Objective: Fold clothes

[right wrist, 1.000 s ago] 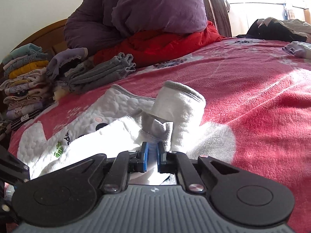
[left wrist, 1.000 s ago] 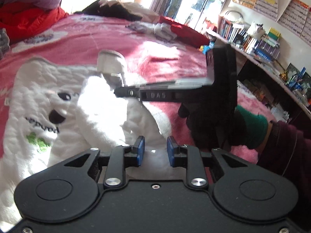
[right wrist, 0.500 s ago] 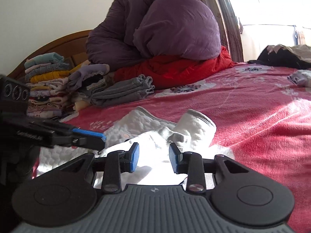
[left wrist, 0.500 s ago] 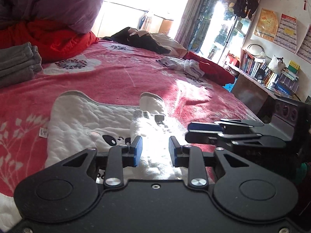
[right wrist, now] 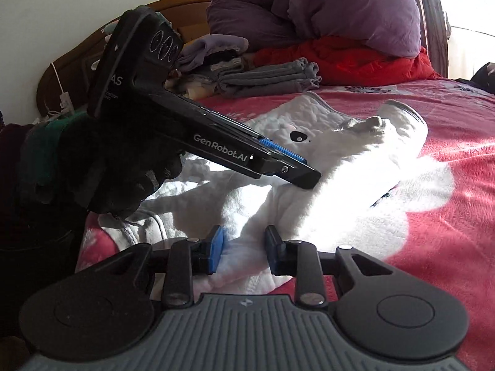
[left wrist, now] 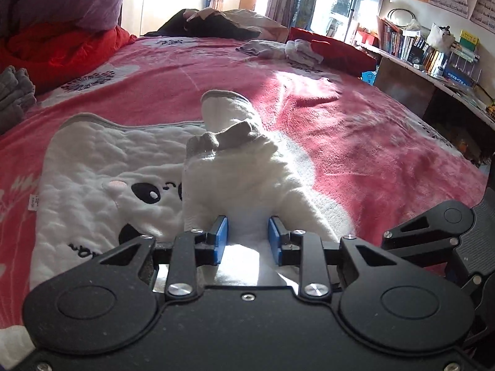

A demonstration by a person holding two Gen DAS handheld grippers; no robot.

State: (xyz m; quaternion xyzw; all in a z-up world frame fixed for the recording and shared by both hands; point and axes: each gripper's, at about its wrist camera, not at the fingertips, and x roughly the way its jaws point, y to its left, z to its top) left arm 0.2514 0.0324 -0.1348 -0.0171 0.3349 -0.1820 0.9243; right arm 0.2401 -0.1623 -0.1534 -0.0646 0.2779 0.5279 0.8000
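Observation:
A white quilted garment with a panda face (left wrist: 102, 185) lies on the pink bedspread (left wrist: 355, 142). One sleeve (left wrist: 244, 167) is folded over its body, its grey cuff bunched on top. My left gripper (left wrist: 247, 238) is open, its blue pads either side of the folded sleeve's near end. My right gripper (right wrist: 243, 250) is open and empty just over the garment's near edge (right wrist: 309, 191). In the right wrist view the left gripper (right wrist: 278, 157) reaches in from the left, its tips over the white cloth.
Folded grey clothes (right wrist: 269, 80) and a stack of folded items lie by the headboard. Red and purple bedding (right wrist: 340, 24) is piled behind. Loose clothes (left wrist: 278, 49) lie at the far end of the bed. A cluttered desk with books (left wrist: 427, 52) stands on the right.
The right gripper opened from nearly shut and let go of the sleeve. Both grippers drew back; the left one has come down low over the folded sleeve.

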